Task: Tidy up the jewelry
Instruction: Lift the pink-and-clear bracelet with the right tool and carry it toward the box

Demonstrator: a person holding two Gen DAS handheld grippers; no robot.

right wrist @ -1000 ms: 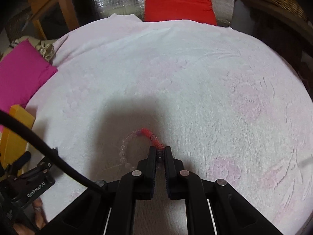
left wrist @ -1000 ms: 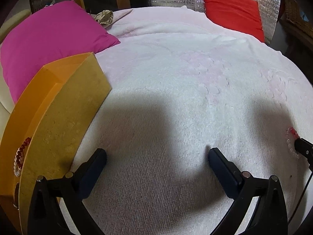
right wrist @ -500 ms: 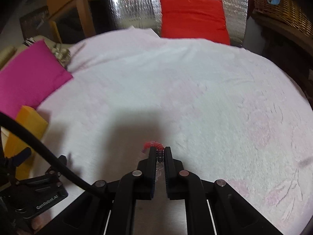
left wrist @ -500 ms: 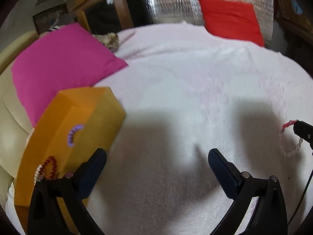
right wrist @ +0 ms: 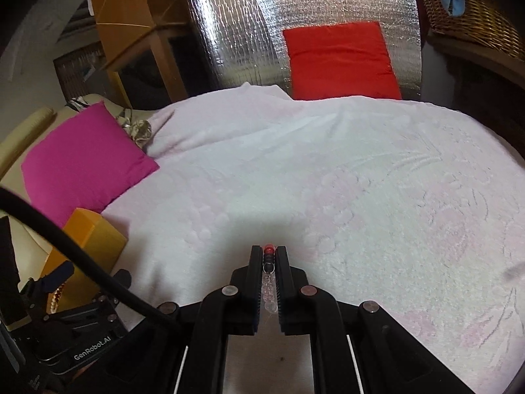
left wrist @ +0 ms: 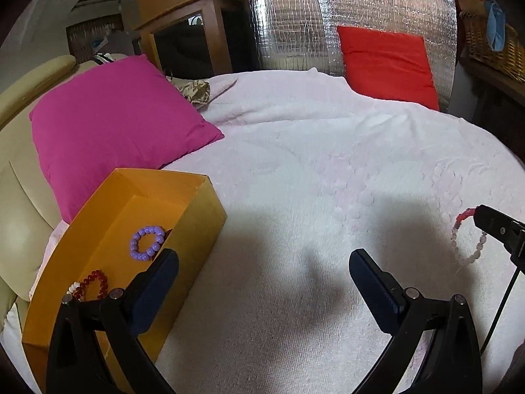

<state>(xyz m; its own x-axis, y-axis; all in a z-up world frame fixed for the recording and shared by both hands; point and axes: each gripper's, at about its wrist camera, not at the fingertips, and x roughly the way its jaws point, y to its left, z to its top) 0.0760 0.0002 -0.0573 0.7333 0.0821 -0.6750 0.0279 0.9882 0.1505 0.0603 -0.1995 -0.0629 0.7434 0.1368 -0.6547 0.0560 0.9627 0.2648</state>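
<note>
My right gripper (right wrist: 269, 254) is shut on a bracelet of red and clear beads (right wrist: 268, 262) and holds it off the white bedspread. In the left wrist view the same bracelet (left wrist: 467, 236) hangs from the right gripper's tip at the right edge. An open orange box (left wrist: 193, 226) lies at the left. It holds a purple bead bracelet (left wrist: 146, 242) and a red and white bead bracelet (left wrist: 90, 284). My left gripper (left wrist: 262, 264) is open and empty, its left finger over the box's near side.
A magenta pillow (left wrist: 108, 124) lies behind the box. A red cushion (left wrist: 387, 62) leans on a silver foil panel (left wrist: 295, 16) at the back. A wicker basket (right wrist: 472, 13) stands at the far right. A black cable (right wrist: 82, 259) crosses the right wrist view's lower left.
My right gripper has lifted the red and clear bracelet off the bedspread. My left gripper has risen and tilted, so the inside of the orange box now shows.
</note>
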